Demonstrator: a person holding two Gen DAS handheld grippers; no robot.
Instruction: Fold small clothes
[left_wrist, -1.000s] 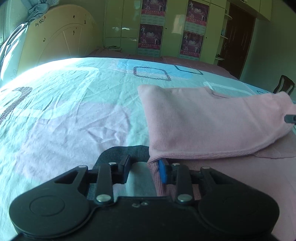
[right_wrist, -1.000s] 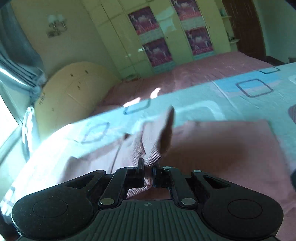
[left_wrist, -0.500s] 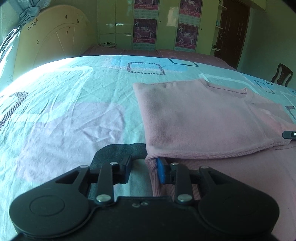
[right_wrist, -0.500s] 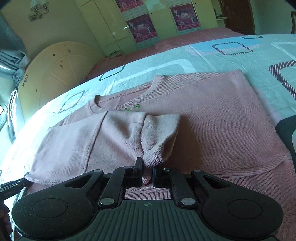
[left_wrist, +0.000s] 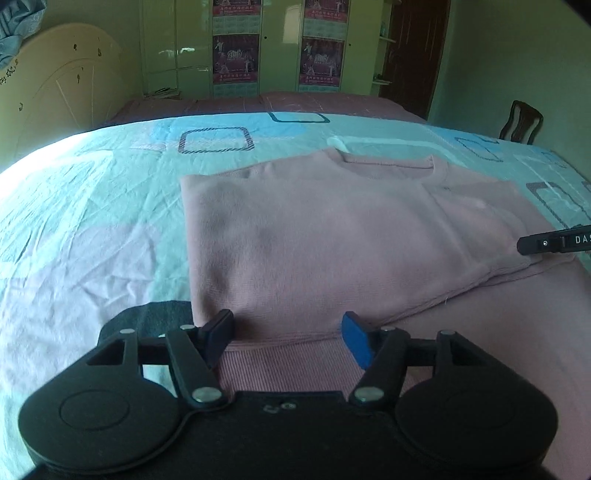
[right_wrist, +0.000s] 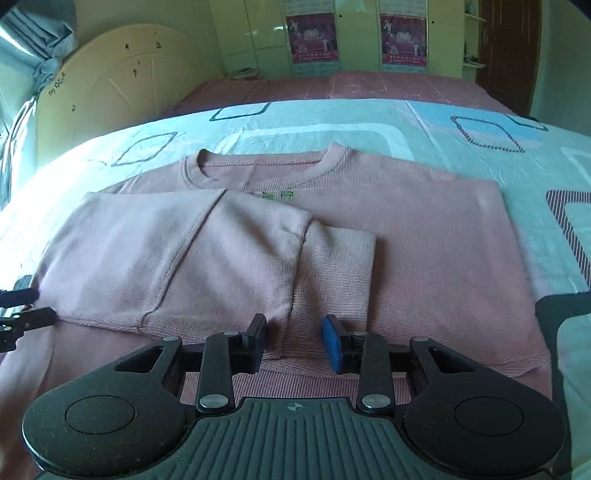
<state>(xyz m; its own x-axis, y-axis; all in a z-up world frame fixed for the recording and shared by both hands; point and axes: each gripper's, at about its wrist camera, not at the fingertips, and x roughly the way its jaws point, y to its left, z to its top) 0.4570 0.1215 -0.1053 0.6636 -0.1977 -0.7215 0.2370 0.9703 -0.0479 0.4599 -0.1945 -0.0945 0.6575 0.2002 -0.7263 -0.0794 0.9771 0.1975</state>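
At the bottom of each frame, the left gripper (left_wrist: 287, 334) and right gripper (right_wrist: 294, 338) stood with jaws spread wide, gripping nothing, each poised over the near edge of the pink sweater (right_wrist: 406, 236). It filled mid-frame on the bed sheet (left_wrist: 92, 206), one side and sleeve (right_wrist: 332, 258) folded across. A clean fold probably wanted the layers smoothed flat and edges squared before the next grasp. Wardrobes (left_wrist: 177, 44) lined the top.

Pink sweater (right_wrist: 406, 240) on pale turquoise bedsheet (left_wrist: 92, 206) with blue, pink and striped squares; cream headboard (right_wrist: 122, 85)
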